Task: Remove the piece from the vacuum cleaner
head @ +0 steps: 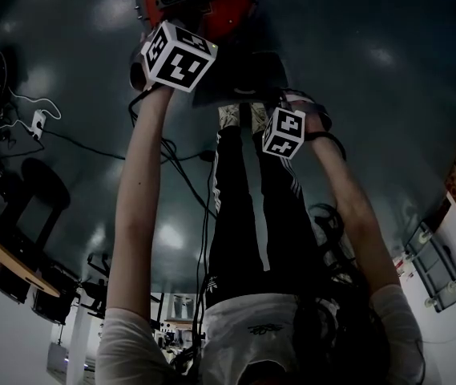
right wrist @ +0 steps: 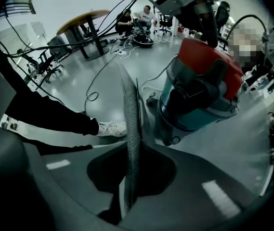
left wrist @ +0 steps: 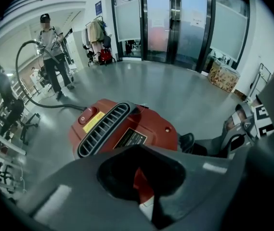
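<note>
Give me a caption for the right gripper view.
Right gripper, jaws shut, next to the red-and-teal vacuum cleaner on the floor.

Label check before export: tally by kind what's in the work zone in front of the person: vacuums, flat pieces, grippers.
vacuum cleaner: 1
dark flat piece: 1
grippers: 2, left gripper and right gripper
Total: 4

A round wooden table stands beyond loose black cables.
</note>
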Tool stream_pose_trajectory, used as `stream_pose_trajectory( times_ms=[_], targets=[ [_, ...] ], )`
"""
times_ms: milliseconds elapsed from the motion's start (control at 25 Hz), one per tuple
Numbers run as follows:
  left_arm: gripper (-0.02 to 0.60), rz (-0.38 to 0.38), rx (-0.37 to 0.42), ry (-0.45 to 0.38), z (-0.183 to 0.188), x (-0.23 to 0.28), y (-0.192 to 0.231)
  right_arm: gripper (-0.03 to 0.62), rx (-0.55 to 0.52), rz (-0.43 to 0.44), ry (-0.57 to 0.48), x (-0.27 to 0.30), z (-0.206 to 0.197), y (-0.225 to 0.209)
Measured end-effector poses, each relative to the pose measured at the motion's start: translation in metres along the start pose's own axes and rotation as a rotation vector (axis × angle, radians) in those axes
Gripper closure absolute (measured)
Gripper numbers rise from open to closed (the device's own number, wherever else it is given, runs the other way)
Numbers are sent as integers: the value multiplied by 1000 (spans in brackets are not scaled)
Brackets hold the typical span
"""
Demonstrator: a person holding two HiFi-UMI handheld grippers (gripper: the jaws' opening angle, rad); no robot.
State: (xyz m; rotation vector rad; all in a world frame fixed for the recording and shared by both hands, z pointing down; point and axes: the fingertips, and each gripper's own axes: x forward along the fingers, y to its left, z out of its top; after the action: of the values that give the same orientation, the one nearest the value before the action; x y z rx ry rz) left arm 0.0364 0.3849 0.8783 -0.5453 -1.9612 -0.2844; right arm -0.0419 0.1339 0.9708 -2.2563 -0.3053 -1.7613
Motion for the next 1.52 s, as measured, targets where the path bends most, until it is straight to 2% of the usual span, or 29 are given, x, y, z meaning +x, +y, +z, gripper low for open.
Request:
stream_pose_trajectory(
  times_ms=[120,280,640,760,920,1240,1400,1520],
  targets=[
    [581,-4,-10,-10,0,-2,-1,559,38,29,13,2,-14,18],
    [581,2,-37,-33,3,-2,2,559,99,45,11,-1,-20,18],
    [581,-12,-74,-50,4,-2,2,559,32,78,-1,-5,-4,33],
    [581,-24,-157,-105,3,-4,6,559,53,82,-18,-12,3,36],
    [581,-102,-361,-128,5,-20,-11,559,83,70,-27,-39,4,37],
    [581,-88,-628,-257,19,-130,-32,559,156,-9,-80,-135,40,9],
    [581,-63,-670,-327,28,-203,-42,559,200,-39,-103,-192,58,16],
    [581,-22,-665,-398,47,-263,-35,559,259,-111,-168,-249,84,0]
  ],
)
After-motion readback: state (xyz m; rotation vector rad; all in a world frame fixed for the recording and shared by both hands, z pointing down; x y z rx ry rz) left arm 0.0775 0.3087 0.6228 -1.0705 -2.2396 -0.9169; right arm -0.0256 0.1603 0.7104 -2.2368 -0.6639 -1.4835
